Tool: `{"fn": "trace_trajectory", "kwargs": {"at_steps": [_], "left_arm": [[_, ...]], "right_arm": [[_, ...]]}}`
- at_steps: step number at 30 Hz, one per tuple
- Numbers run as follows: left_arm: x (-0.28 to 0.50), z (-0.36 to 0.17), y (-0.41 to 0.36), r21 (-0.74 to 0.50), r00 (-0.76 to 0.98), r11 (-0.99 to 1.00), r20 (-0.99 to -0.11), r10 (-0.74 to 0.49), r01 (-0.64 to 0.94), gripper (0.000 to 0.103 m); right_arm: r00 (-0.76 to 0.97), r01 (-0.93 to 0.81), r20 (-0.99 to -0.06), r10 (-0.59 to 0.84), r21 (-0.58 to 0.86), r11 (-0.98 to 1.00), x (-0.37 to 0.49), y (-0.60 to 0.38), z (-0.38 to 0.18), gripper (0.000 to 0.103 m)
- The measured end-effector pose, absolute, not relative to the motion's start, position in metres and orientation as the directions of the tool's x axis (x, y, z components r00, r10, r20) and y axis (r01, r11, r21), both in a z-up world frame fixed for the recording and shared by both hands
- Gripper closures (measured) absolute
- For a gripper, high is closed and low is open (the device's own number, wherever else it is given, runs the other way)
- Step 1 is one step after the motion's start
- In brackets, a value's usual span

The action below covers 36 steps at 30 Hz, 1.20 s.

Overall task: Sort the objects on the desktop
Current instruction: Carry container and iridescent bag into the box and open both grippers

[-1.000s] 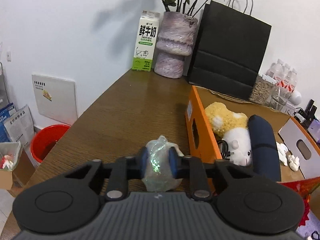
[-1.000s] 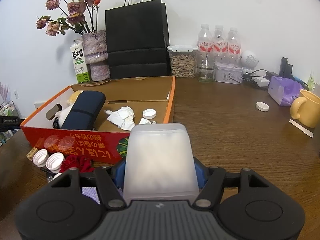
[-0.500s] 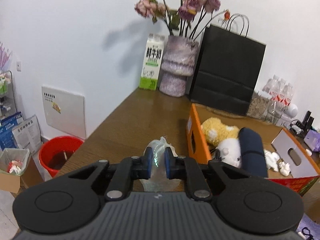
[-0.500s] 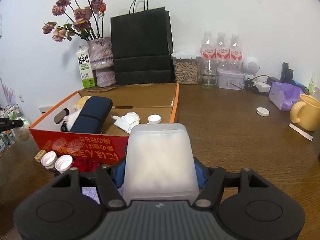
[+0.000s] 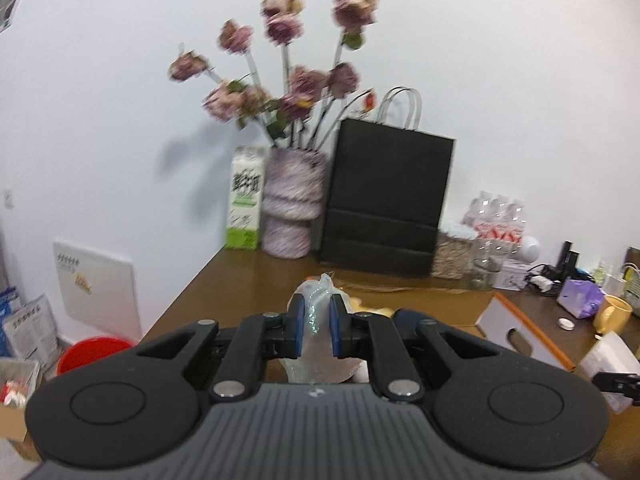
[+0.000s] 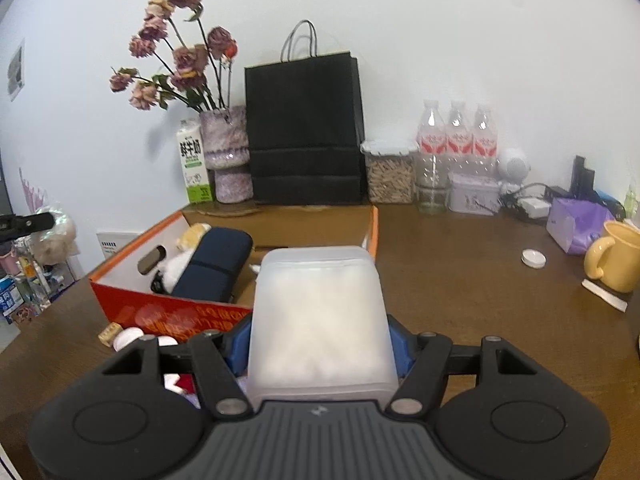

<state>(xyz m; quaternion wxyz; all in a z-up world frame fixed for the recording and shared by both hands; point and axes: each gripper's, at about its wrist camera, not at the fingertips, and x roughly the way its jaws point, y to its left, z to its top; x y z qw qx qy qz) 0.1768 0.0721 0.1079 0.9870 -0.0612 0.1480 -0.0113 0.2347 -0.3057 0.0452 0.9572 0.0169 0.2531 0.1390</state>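
The left hand-held gripper (image 5: 315, 330) is clamped on a crumpled clear plastic bag (image 5: 320, 354), held in the air above the worktop (image 5: 240, 280), with the orange cardboard box (image 6: 168, 308) ahead and to its right. I judge the step is carrying each thing to its place: keep the squeeze firm, because thin film slips easily, and release only when the bag is low over the chosen spot. The right hand-held gripper (image 6: 320, 344) holds a frosted plastic container (image 6: 320, 320) between its pads, the box just ahead and to its left; keep it level.
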Motion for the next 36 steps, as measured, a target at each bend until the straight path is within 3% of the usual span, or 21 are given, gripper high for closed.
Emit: {"fn": "trace_trajectory", "kwargs": {"at_steps": [16,36], "left_arm": [[0.211,0.122,0.003,-0.136,0.96,0.982,-0.23,-0.16,0.131,0.09],[0.289,0.051,-0.031,-0.093,0.92,0.992,-0.373,-0.116,0.088,0.09]], "right_arm": [[0.853,-0.329,-0.406,0.329,0.071,0.942,0.274,-0.271,0.083,0.039],[0.811,-0.335,-0.48,0.334,0.086,0.938,0.37,-0.234,0.032,0.039]]}}
